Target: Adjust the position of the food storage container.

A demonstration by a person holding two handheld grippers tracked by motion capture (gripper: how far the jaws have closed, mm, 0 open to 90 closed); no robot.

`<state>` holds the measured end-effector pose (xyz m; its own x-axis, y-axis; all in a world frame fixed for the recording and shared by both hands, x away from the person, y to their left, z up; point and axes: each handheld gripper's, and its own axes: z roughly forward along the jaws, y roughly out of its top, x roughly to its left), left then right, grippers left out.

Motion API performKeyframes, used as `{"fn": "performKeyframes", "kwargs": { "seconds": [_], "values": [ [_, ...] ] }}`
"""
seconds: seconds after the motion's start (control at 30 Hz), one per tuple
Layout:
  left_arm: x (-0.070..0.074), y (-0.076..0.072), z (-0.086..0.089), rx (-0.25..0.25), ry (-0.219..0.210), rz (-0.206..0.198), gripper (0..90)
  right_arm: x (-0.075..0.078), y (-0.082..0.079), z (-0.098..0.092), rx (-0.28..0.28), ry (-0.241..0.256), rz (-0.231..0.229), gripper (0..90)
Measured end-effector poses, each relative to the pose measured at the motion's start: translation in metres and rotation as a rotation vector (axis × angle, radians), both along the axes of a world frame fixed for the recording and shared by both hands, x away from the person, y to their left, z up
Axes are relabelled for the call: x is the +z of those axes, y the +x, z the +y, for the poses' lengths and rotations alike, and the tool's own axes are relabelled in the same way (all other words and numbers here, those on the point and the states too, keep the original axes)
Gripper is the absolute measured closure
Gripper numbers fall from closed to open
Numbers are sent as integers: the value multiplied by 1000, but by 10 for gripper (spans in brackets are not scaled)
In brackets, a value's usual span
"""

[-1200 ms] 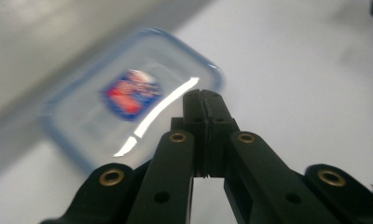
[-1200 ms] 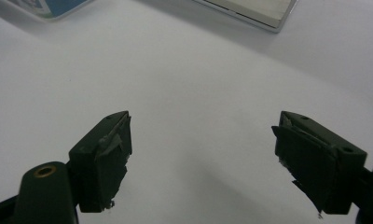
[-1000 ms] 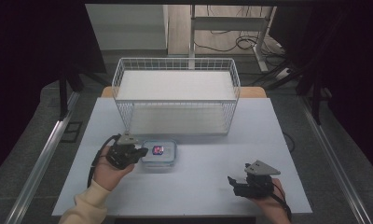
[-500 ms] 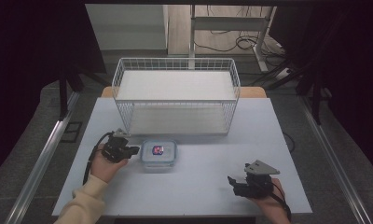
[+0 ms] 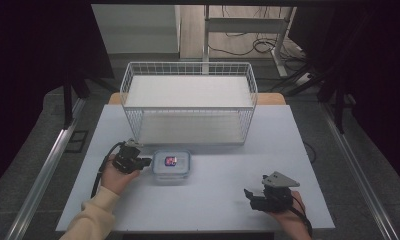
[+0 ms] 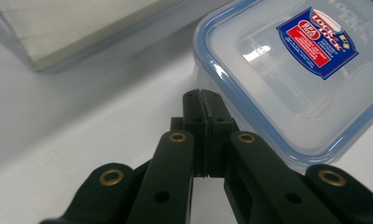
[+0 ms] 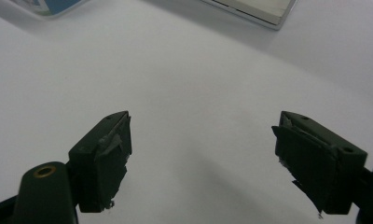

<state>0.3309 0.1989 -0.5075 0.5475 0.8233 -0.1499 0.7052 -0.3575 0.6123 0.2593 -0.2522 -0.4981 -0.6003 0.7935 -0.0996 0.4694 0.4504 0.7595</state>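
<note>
One clear plastic box (image 5: 171, 165), rounded-square with a blue-rimmed lid and a red-and-blue "LOCK & LOCK" label (image 6: 319, 40), lies on the pale table (image 5: 213, 200) before one white wire basket (image 5: 188, 102). Left gripper (image 5: 144, 161), jaws together, at its edge; right gripper (image 5: 247, 193), jaws apart, well away.
</note>
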Motion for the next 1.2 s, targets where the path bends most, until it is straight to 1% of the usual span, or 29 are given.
{"fn": "performKeyframes", "kwargs": {
  "seconds": [0.07,0.13,0.2,0.27,0.37,0.4,0.47,0.5,0.73,0.77,0.83,0.87,0.93,1.03,1.1,1.2],
  "values": [
    [0,0,-3,-9,2,0,895,0,0,0,0,0,2,186],
    [-1,1,-7,-8,-7,1,895,0,0,1,0,-2,5,186],
    [-1,4,-13,-25,0,4,894,-1,0,1,-1,-5,6,186],
    [0,5,-16,-32,5,3,895,-1,0,1,-1,-4,4,186],
    [0,7,-24,-45,3,3,894,-1,0,2,-1,-4,5,185],
    [-1,8,-28,-54,5,10,894,-1,0,1,-1,-6,7,186],
    [-1,9,-31,-54,2,8,894,-1,0,1,-1,-5,7,186],
    [-2,10,-35,-68,3,7,894,-1,0,1,-1,-5,7,185],
    [-3,12,-47,-79,0,22,894,-1,0,2,0,-4,4,186],
    [-3,13,-49,-90,3,19,894,-1,0,2,0,-4,4,186],
    [-3,16,-55,-91,1,21,894,-1,0,1,0,-4,4,186],
    [-3,16,-55,-91,1,21,894,-1,0,1,0,-4,4,186],
    [-4,19,-62,-94,-4,20,894,-1,0,1,0,-5,5,185],
    [-4,20,-67,-97,-4,21,894,-1,0,1,1,-4,6,186],
    [-4,22,-72,-110,-1,18,894,-1,0,1,1,-5,6,185],
    [-3,21,-72,-113,7,17,894,-1,0,1,0,-5,5,186]
  ]
}}
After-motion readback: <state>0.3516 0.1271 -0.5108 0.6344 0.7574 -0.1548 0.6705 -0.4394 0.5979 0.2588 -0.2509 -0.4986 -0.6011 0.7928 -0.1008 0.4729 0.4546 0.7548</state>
